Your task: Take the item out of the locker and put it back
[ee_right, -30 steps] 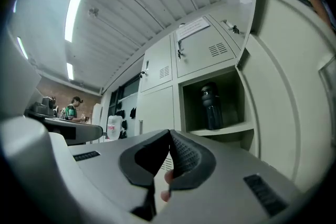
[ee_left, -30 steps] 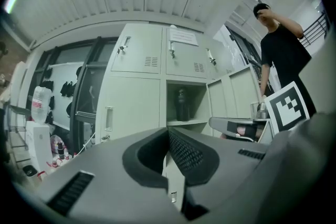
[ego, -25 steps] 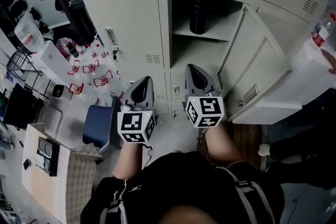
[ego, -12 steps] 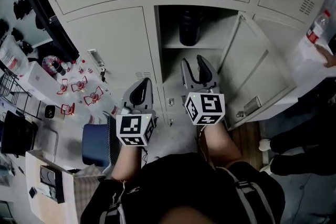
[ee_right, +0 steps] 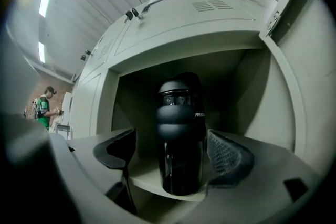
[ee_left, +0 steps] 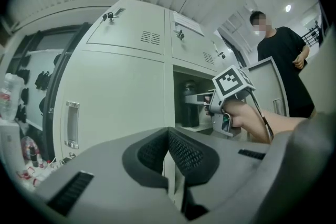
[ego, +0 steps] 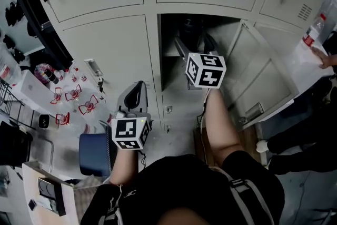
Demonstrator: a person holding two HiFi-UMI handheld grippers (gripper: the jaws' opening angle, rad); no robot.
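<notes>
A black bottle [ee_right: 181,134] stands upright on the shelf [ee_right: 152,183] of the open locker; the left gripper view also shows the bottle [ee_left: 190,105]. My right gripper [ee_right: 173,152] reaches level into the compartment. Its jaws have just been opening and now stand wide on either side of the bottle, not pressing on it. In the head view the right gripper [ego: 194,42] hides most of the bottle. My left gripper [ego: 138,93] hangs lower, in front of the closed locker door on the left. Its pads [ee_left: 169,136] meet and hold nothing.
The locker door [ego: 258,76] is swung open to the right. Closed lockers stand above and to the left. A blue chair [ego: 95,153] and small red-labelled bottles [ego: 73,103] are at the left. A person in black [ee_left: 278,60] stands at the right.
My right gripper has moved up and forward into the open compartment, and its jaws have gone from shut to wide. The left gripper has drifted a little to the left and stays shut.
</notes>
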